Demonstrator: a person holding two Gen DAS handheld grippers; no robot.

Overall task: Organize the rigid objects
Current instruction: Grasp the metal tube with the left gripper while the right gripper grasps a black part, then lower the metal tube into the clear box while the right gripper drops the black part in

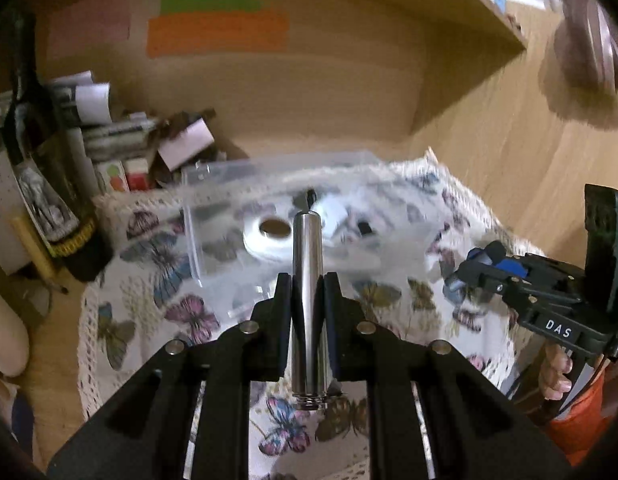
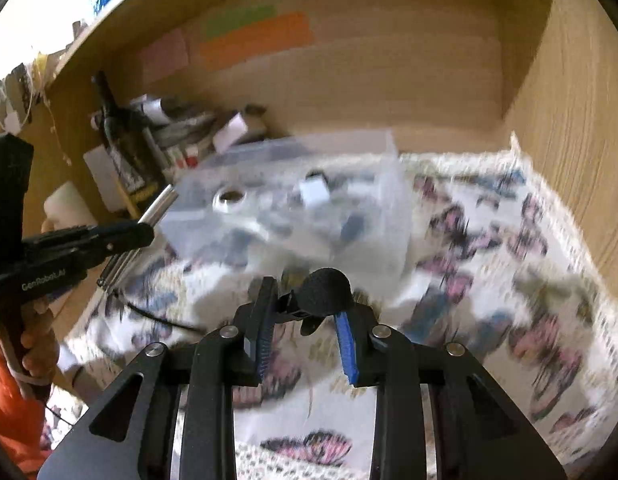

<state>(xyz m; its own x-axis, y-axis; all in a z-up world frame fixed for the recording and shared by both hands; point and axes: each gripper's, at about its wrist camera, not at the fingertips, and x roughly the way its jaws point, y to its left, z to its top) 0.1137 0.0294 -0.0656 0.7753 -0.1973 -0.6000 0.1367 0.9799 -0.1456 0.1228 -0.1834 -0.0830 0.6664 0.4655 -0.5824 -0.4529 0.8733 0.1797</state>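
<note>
A: Largest first. What lies under and ahead of both tongs?

B: A butterfly-print cloth [image 1: 181, 320] covers the desk beneath them. Just ahead of the left tongs [image 1: 307, 284] stands a clear plastic box [image 1: 213, 184], already holding a roll of white tape [image 1: 269, 240] and some small blurred items.

A: And the tongs themselves?

B: The left tongs are closed narrowly on a polished metal tube [image 1: 307, 264], gripped about mid-length, its far end pointing at the box and its threaded near end toward the camera. The right tongs [image 2: 305, 320] pinch a small black clip with a round foam-covered head [image 2: 327, 290]; a thin black cord [image 2: 161, 318] trails from it to their left.

A: How does the tube look?

B: Smooth, mirror-bright, straight and rigid (no dents visible).

A: What could go wrong from here?

B: Judged from the slick surface, the tube could slide lengthwise through the pads if tilted steeply over the box. The cord could snag and drag the cloth. The light box may be nudged by either load.
</note>
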